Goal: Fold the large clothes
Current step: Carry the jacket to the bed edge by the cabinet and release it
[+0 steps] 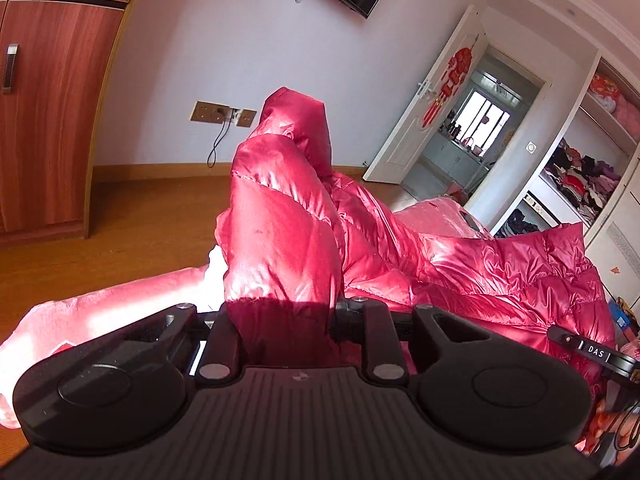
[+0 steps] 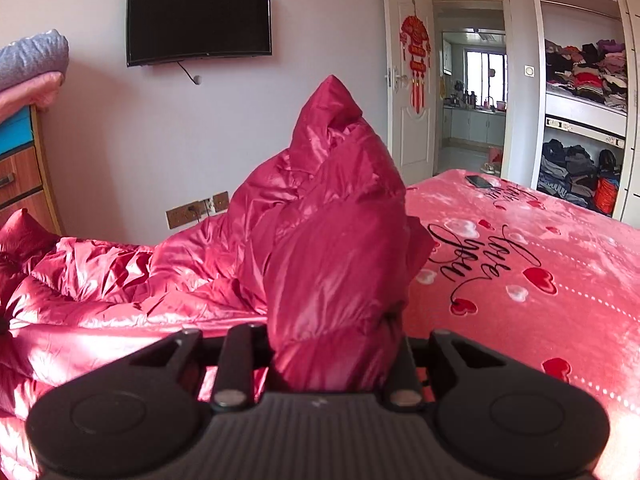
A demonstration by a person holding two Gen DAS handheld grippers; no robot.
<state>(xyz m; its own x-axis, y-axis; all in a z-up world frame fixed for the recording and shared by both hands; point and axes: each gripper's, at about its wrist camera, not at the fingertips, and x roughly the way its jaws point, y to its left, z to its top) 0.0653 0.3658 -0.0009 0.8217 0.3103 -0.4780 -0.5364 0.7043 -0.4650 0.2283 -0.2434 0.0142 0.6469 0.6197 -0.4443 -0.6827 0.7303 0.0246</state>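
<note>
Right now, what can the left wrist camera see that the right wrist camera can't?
Only the left wrist view shows the wooden floor and the tall brown wardrobe. Only the right wrist view shows the hearts blanket, the phone and the whole TV. Both show the shiny red puffer jacket bunched between the fingers, plus the open door and clothes shelves.

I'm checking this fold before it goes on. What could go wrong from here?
1. The red down jacket is glossy and puffy; it may slip from the right tongs or left tongs.
2. A phone lies on the pink bedspread; swung fabric could sweep it off.
</note>
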